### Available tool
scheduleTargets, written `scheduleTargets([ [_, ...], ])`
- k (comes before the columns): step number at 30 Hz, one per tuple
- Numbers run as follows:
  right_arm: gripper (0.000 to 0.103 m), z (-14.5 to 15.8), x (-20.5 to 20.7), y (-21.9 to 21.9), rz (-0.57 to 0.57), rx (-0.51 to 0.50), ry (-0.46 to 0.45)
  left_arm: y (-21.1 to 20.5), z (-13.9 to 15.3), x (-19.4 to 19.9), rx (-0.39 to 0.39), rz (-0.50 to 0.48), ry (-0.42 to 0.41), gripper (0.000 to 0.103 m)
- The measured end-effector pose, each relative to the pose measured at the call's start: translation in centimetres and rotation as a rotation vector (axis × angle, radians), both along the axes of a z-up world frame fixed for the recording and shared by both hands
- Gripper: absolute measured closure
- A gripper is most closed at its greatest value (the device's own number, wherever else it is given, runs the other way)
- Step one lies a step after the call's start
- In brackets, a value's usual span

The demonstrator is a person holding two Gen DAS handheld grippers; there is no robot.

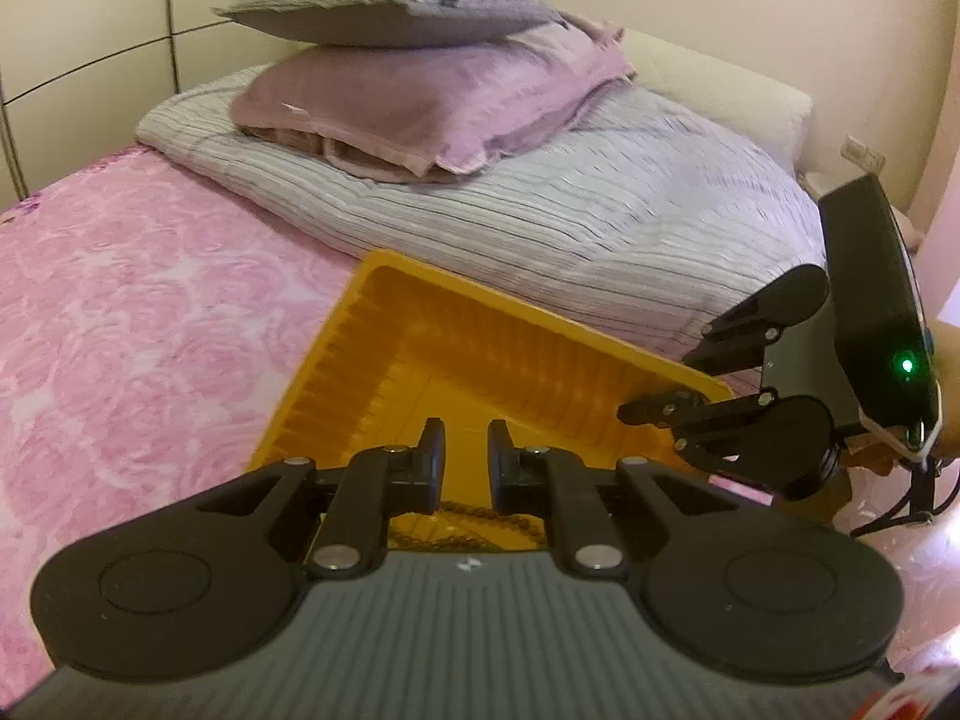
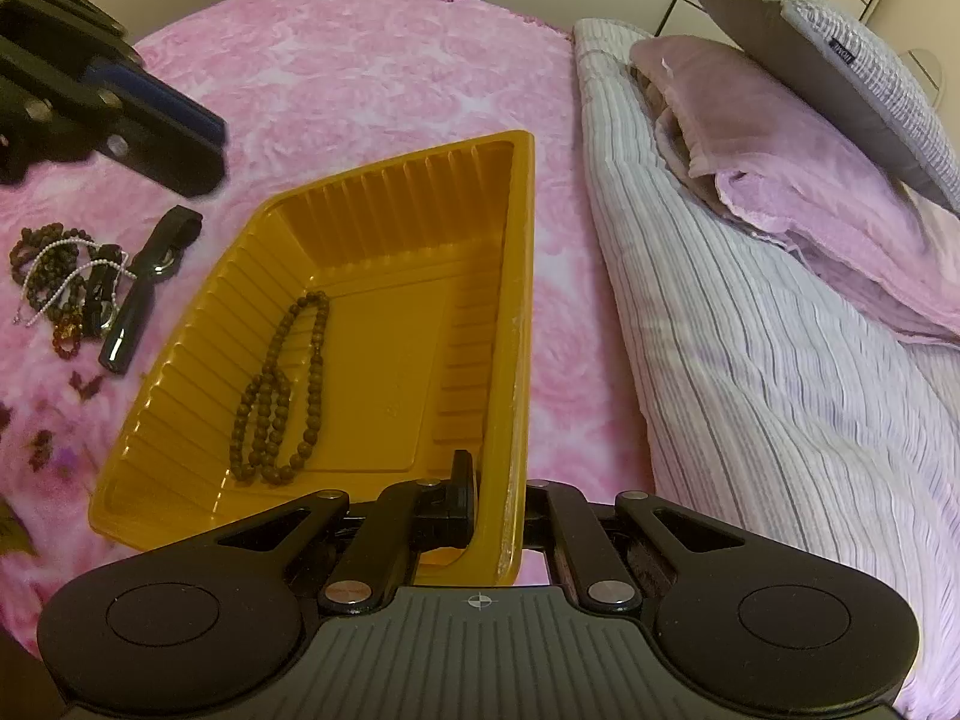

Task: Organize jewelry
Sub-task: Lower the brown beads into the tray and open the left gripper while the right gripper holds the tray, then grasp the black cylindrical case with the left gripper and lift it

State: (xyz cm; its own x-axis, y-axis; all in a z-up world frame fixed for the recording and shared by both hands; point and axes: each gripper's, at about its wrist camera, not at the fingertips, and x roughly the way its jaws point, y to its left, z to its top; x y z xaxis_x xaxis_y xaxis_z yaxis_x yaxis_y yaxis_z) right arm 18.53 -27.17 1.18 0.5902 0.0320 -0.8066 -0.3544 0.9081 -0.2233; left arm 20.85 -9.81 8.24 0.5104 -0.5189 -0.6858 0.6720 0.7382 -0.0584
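Jewelry: a strand of round brown wooden beads [image 2: 282, 390] lies looped on the smooth floor of the ribbed yellow plastic tray [image 2: 384, 180], lower centre. The right gripper [image 2: 498, 498] pinches the tray's near rim. The left gripper [image 1: 467, 456], jaws slightly parted with nothing between them, hangs above the beads. At left, a tangled heap of jewelry [image 2: 60, 282] and a glossy black clasp [image 2: 141, 288] rest on the plush pink rose-patterned blanket [image 2: 360, 60]. Beyond, striped bedding [image 2: 750, 330].

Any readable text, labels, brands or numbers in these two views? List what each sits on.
No text can be read.
Small dark label on the grey ribbed pillow: lettering too small and blurred.
Same label in the left wrist view: only a dark patch.
Orange ribbed plastic tray: no print visible.
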Motion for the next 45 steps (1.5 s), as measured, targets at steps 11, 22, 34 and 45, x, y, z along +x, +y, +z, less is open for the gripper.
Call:
scheduleTargets([
  [11, 0.098, 0.0, -0.3, -0.1, -0.004, 0.007, -0.007, 10.1, -2.8, -3.9, 0.06, 0.328, -0.069, 0.066],
  [22, 0.098, 0.1, -0.3, -0.1, -0.006, 0.007, -0.011, 12.7, -9.6, -7.6, 0.029, 0.551, -0.039, 0.046],
  [34, 0.098, 0.2, -0.2, -0.1, -0.005, 0.005, -0.011, 6.0, -15.1, -7.1, -0.05, 0.607, 0.035, 0.068],
  [45, 0.099, -0.2, 0.0, -0.1, 0.005, -0.013, 0.013, 5.4, -15.8, -6.9, 0.006, 0.587, 0.056, 0.079],
])
